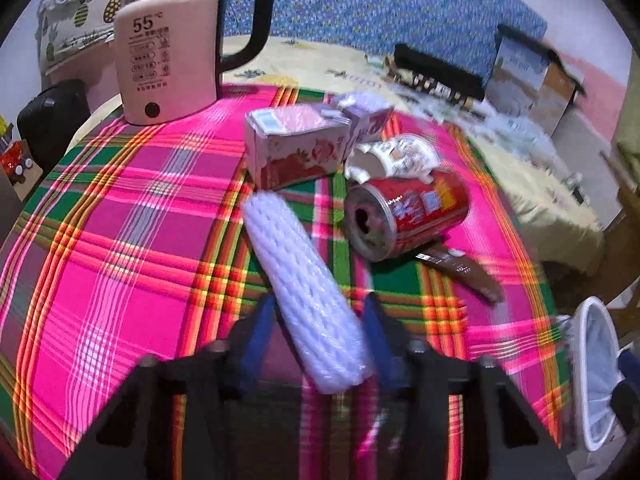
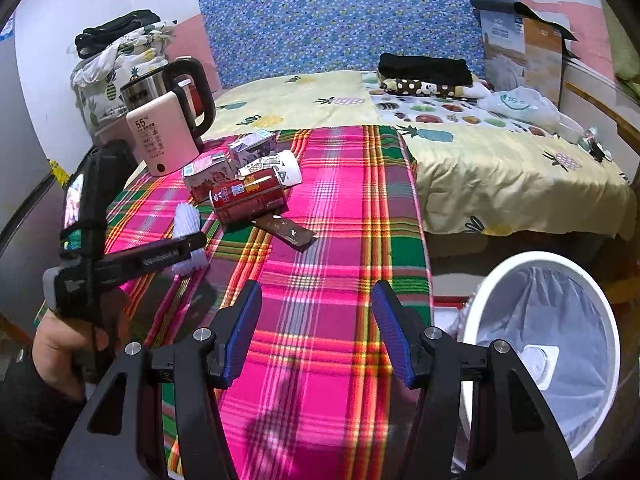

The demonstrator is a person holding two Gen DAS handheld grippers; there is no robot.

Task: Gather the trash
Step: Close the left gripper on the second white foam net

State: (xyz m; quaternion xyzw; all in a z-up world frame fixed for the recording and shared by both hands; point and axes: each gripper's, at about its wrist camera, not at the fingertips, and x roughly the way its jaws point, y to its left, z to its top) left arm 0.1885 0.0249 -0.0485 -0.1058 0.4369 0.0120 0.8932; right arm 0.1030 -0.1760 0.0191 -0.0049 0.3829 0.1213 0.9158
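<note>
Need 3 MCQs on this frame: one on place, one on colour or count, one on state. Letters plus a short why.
1. Where does the white bin stand?
A. on the plaid cloth
B. on the floor beside the table
C. on the bed

2. What colour is the can lying on the table?
A. red
B. green
C. silver all over

3. How does the left gripper stand?
A. wide open over bare cloth
B. shut on the can
C. closed on the white foam net

Answers:
1 B: the right wrist view shows it below the table edge, lined with a bag.
2 A: its side is red with a printed label.
3 C: the foam net sits between its blue pads, which press its sides.
</note>
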